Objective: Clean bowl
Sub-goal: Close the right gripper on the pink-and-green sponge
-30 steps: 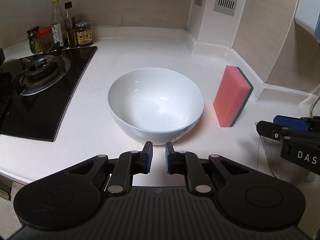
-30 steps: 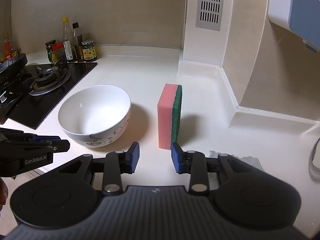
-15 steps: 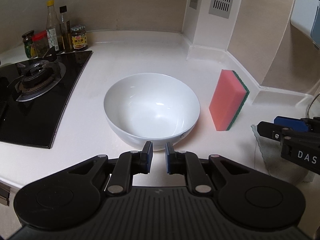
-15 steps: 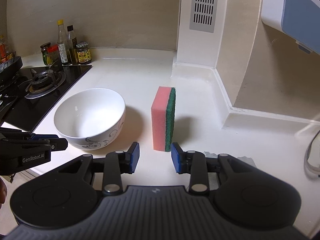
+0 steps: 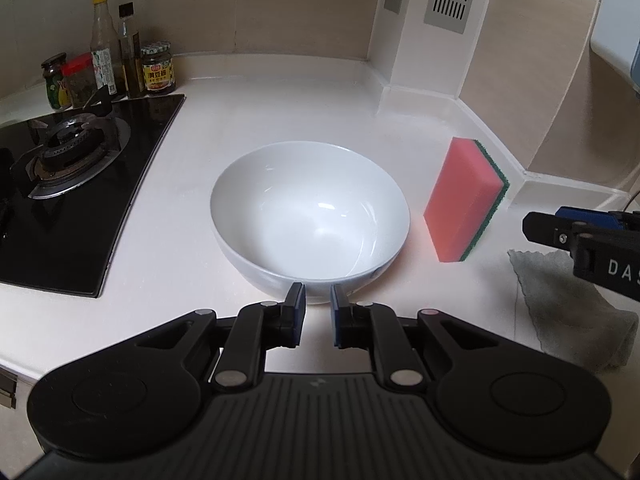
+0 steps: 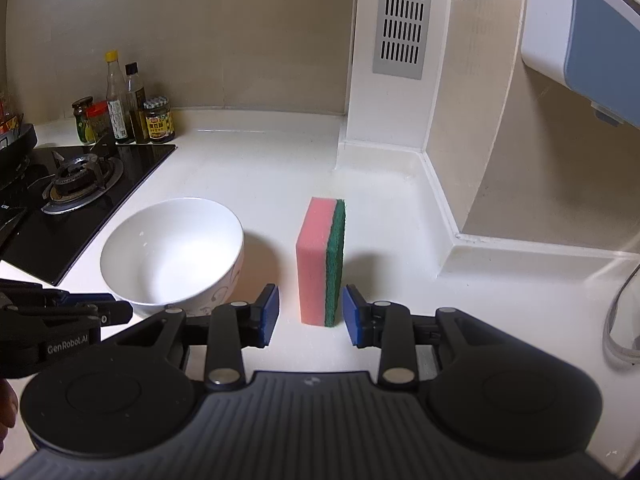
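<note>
The white bowl (image 5: 310,212) stands upright on the pale countertop (image 5: 240,120), and everything else can be placed from it. From the left wrist view the near wall of the bowl is partly covered by the left gripper (image 5: 318,302), whose blue-padded jaws stand a narrow gap apart just short of the rim, grasping nothing; whether they touch the bowl cannot be told. The same view cuts off the right gripper (image 5: 538,226) at the frame edge beyond the bowl's right side, so only one dark finger and a bit of blue pad show there. A grey cloth (image 5: 572,308) lies crumpled under that finger, its far end running out of frame; the right wrist view hides the cloth behind the gripper body. The right wrist view shows what the other does not: a dark scroll pattern on the bowl's outer wall, and the sponge (image 6: 322,260) standing on its end to the right of the bowl, pink face toward the bowl and green scouring face away from it. There the right gripper (image 6: 310,314) has its jaws spread wide, one on each side of the sponge's near end, apart from it and empty. To the bowl's left lies the black gas hob (image 5: 68,184), with bottles and jars (image 5: 120,68) behind it; their labels are too small to read.
</note>
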A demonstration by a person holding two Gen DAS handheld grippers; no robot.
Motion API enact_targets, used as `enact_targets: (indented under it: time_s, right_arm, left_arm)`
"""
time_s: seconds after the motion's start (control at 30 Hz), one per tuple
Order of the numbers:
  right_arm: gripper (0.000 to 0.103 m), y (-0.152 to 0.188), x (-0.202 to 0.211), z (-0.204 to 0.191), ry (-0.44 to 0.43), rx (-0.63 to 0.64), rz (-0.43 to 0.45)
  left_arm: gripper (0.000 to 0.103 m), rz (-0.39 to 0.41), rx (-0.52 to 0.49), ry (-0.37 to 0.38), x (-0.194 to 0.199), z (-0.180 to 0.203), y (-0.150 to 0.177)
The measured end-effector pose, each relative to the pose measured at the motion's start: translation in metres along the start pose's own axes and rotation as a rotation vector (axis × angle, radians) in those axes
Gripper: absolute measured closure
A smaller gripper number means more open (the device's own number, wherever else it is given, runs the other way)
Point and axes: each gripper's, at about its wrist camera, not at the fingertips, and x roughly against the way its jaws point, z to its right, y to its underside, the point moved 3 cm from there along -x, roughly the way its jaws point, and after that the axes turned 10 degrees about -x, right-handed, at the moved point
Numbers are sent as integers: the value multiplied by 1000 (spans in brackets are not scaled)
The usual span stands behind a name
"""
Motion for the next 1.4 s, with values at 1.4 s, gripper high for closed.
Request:
enact_targets:
  time_s: [1.4]
  right_arm:
    - [77, -48, -85, 3, 76, -82, -70]
  left_arm:
    - [89, -73, 138, 23, -27, -94, -54]
